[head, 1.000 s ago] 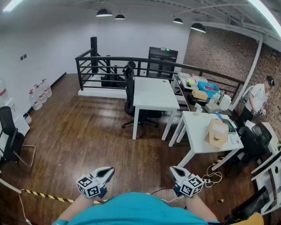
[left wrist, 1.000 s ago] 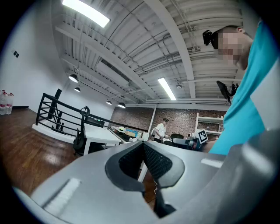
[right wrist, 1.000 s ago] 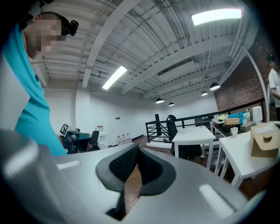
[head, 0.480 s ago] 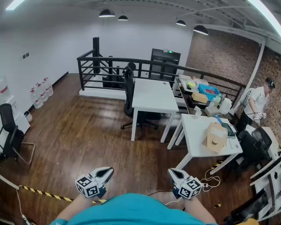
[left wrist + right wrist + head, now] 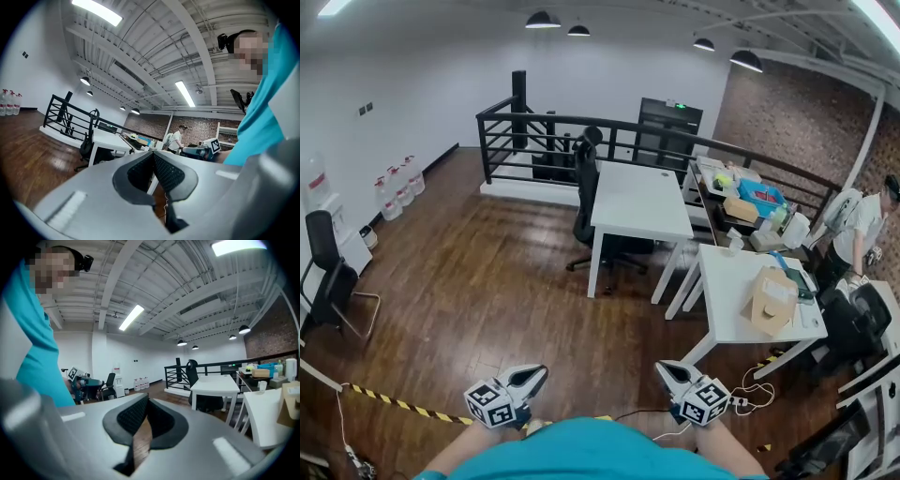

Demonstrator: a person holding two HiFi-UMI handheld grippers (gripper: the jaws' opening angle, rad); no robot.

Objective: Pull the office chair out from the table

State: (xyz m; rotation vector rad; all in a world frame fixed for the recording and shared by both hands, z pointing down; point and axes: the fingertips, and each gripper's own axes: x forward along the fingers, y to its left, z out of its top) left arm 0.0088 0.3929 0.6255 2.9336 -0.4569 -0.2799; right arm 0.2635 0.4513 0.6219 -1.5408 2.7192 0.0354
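A black office chair (image 5: 585, 187) stands tucked against the left side of a white table (image 5: 639, 199), far across the wooden floor. The same chair (image 5: 87, 143) shows at the table's left in the left gripper view, and the chair (image 5: 192, 373) appears behind the table (image 5: 216, 384) in the right gripper view. My left gripper (image 5: 535, 374) and right gripper (image 5: 664, 369) are held close to my body at the bottom of the head view, both shut and empty, far from the chair.
A second white table (image 5: 748, 292) with a cardboard box (image 5: 775, 300) stands nearer on the right. Black railing (image 5: 534, 141) runs behind. Another black chair (image 5: 330, 281) sits at far left, water jugs (image 5: 398, 187) along the wall. A person (image 5: 862, 225) stands at right. Striped tape (image 5: 403, 406) and cables (image 5: 750, 380) lie on the floor.
The view has shifted forward and slightly right toward the tables. Both grippers stay shut and low in the view.
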